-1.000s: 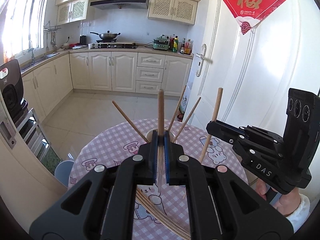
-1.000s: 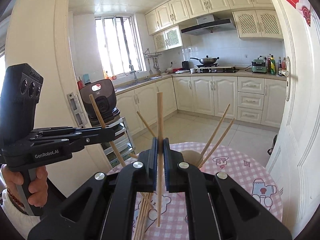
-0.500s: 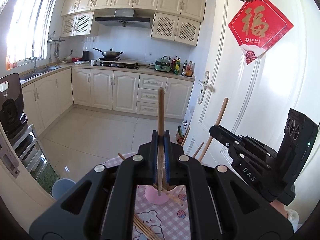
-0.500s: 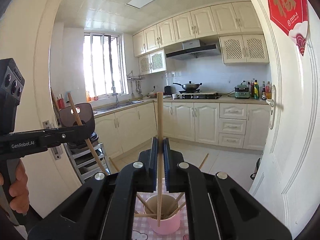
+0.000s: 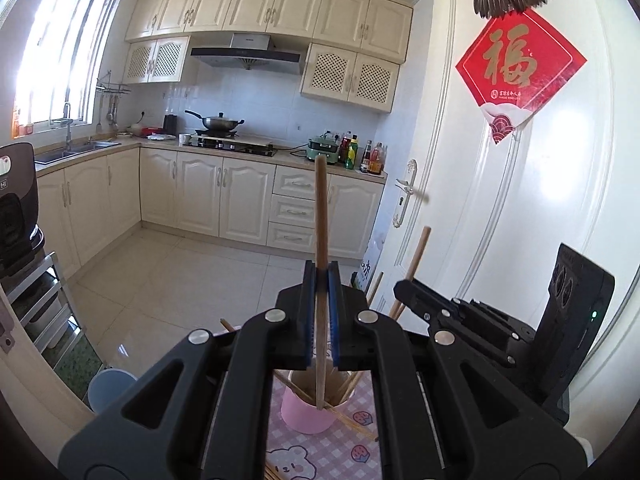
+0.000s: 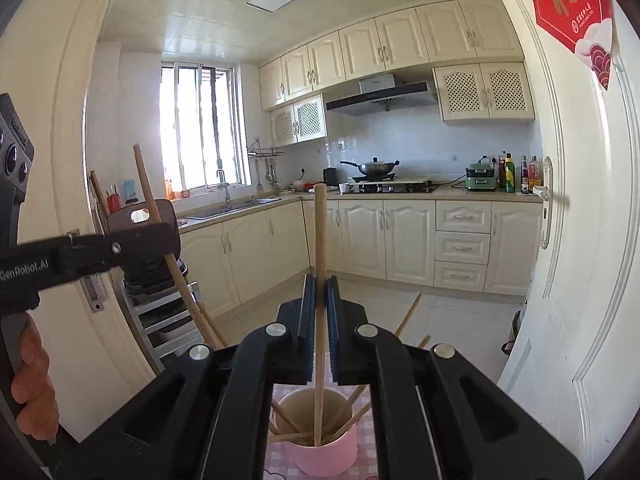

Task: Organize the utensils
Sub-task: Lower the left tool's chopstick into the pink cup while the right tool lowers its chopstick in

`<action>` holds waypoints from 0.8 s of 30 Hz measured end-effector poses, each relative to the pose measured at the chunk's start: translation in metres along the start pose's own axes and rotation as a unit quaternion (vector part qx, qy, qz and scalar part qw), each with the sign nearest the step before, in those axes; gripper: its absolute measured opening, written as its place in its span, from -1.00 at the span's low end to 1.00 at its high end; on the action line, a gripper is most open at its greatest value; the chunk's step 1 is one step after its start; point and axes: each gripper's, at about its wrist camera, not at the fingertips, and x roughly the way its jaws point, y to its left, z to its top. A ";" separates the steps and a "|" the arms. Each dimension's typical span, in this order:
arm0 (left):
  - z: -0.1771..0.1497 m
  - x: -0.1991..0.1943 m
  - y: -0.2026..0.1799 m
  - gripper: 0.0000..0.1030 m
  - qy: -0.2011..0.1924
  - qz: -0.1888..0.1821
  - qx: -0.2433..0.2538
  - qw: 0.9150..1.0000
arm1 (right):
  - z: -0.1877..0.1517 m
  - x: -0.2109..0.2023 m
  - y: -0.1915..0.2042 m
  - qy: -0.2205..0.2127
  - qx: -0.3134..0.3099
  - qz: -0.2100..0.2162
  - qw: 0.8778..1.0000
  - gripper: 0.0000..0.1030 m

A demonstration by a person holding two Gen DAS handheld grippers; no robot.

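- You are standing at a table with a pink checked cloth (image 5: 344, 452), in front of a cream kitchen and beside a white door (image 5: 500, 220).
- You are holding one pair of tongs in each hand. The left tongs (image 5: 321, 280) are pinching one wooden chopstick (image 5: 321, 216), and their blue pads are pressing on it from both sides.
- The right tongs (image 6: 319, 284) are doing the same: they are pressed together on a second chopstick (image 6: 319, 232), which is standing almost upright.
- The pink cup (image 6: 324, 456) is sitting on the cloth, just below both pairs of tongs. Several chopsticks are already leaning inside it, fanning out to the sides.
- In the right view, the low end of your chopstick is looking as if it is inside the mouth of the cup. In the left view, the tip is looking as if it is over the rim, but I cannot tell whether it is really inside.
- More loose chopsticks (image 5: 352, 426) are lying on the cloth beside the cup, so I judge that the task is only partly done.
- The step in hand, I think, is dropping these two chopsticks into the cup.
- For the next move, you are needing to bring each tip clearly past the rim, then spread the tongs gently. Take care that the falling stick is not knocking the leaning ones out.
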 end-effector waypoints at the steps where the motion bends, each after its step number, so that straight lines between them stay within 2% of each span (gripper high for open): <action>1: 0.003 0.000 0.003 -0.88 0.001 -0.003 -0.008 1.000 | -0.001 0.000 -0.001 -0.001 0.000 -0.002 1.000 -0.91; 9: 0.002 0.005 0.005 -0.88 -0.028 0.004 -0.016 0.999 | -0.013 0.003 -0.004 0.012 0.014 0.000 1.000 -0.91; 24: -0.060 0.039 0.014 -0.88 0.057 0.005 -0.009 0.998 | -0.039 0.006 -0.001 0.043 0.015 -0.002 0.999 -0.91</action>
